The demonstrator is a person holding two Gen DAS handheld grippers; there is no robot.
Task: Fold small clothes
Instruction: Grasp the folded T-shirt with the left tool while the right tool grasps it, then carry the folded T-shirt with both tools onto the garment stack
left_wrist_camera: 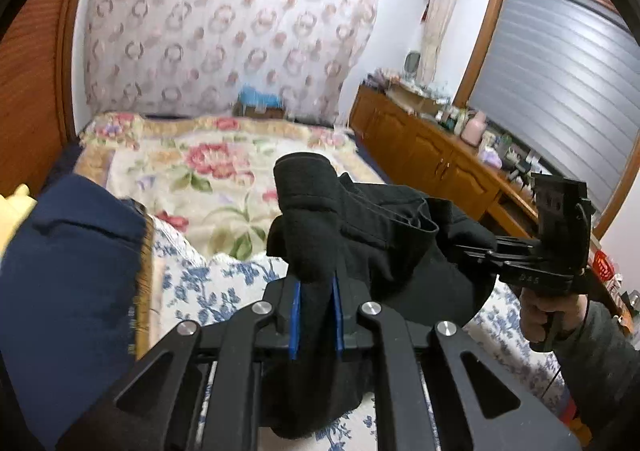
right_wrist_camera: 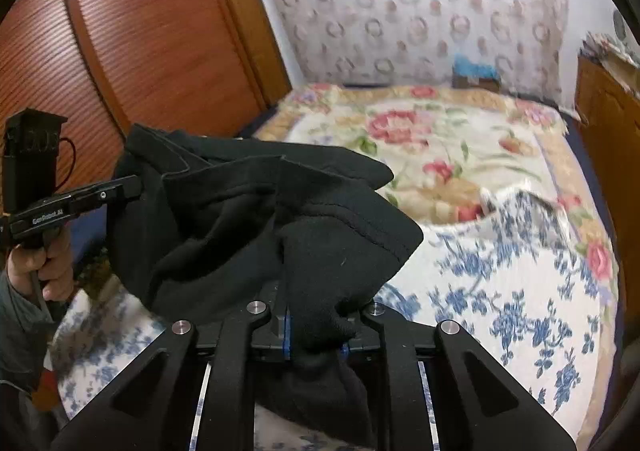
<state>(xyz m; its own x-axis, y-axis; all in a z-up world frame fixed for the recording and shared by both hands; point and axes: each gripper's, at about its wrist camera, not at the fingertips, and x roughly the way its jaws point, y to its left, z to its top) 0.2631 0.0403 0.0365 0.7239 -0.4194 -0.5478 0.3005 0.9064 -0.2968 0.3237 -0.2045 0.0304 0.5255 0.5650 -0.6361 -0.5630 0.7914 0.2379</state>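
Both tongs are clamped on the black garment [left_wrist_camera: 384, 235], held up in the air over the bed [right_wrist_camera: 500, 291] — left tongs [left_wrist_camera: 316, 315] pinch one bunched end, right tongs [right_wrist_camera: 316, 335] pinch another wad. My worry: each grip has a thick lump, not a clean edge, so lowering it could leave the cloth crumpled — or 1 side slips out.

White lettering reading "GenRobot.AI" stood on the side of the left hand-held gripper [right_wrist_camera: 132, 187] in the right wrist view. Marks on the right hand-held gripper [left_wrist_camera: 460, 247] were too faint to read.
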